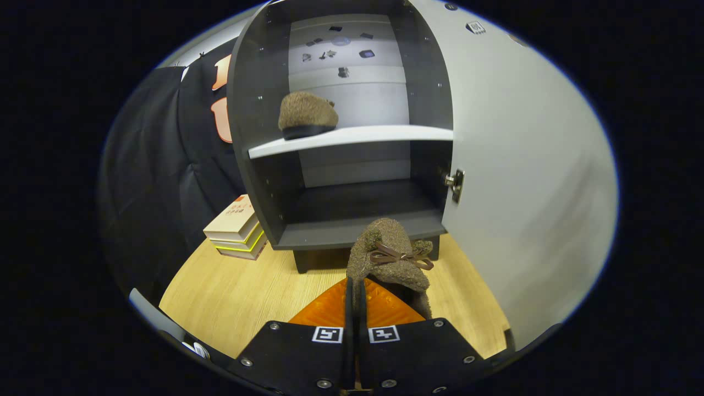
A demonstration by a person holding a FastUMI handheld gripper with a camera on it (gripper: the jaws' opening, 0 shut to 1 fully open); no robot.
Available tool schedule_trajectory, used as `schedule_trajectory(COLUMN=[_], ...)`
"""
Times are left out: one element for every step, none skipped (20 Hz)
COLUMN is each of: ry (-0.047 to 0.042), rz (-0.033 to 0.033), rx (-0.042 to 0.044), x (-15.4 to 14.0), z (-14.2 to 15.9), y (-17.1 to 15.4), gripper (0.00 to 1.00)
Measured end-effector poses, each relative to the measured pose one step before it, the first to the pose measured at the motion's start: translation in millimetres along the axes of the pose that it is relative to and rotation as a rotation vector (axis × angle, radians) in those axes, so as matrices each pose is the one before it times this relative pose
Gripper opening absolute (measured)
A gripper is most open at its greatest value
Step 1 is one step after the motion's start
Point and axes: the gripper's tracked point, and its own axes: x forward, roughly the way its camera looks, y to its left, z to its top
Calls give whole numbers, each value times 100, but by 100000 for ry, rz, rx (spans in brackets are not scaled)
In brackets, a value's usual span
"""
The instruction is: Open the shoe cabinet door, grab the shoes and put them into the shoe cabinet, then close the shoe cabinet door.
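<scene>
Gripper [356, 300] fingers pinch the bow-tied brown shoe [393, 258] by its collar, just short of the open shoe cabinet [357, 231] at twelve o'clock; its mate [307, 114] sits shelved. So thin a grip may slip, or the dangling shoe could snag the cabinet's front edge.

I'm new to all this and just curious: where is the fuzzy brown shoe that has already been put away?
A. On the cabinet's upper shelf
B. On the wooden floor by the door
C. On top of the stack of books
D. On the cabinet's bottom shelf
A: one fuzzy brown shoe sits on the upper shelf of the open shoe cabinet, while the gripper is shut on the other shoe, just outside.
</scene>
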Motion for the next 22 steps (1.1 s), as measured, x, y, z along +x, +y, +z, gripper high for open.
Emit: schedule_trajectory(ry=[-1699, -1254, -985, -695, -704, -1245, -1118, -589, -224, -670, -394, -365, -337, -753, -689, -369, 135, -308, -965, -800, 11, 427], rz=[-564, -360, -7, -19, -12, 101, 89, -202, -227, -471, -197, -101, 401, 495, 753, 799, 532, 521, 510, 367, 423, 716], rx=[-573, -511, -379, -633, -640, -330, -557, -183, 435, 668, 405, 247, -9, -302, -200, 142, 388, 344, 191, 85, 174, -151], x=[-571, -572, -471, -249, -208, -189, -130, 117, 135, 340, 400, 358, 512, 705, 723, 915, 925, 1053, 1089, 1126, 1102, 1134], z=[1732, 1510, 1449, 1304, 1273, 1205, 1178, 973, 941, 972, 920, 862, 957, 924, 997, 951, 842, 786, 879, 695, 485, 371], y=[-162, 27, 20, 81, 7, 99, -16, -11, -47, -116, -170, -161, -91, -18, -247, -198, -186, -280, -294, -185, -216, -4], gripper=[3, 3, 3, 3, 3, 3, 3, 3, 3, 3, 3, 3, 3, 3, 3, 3, 3, 3, 3, 3, 3, 3])
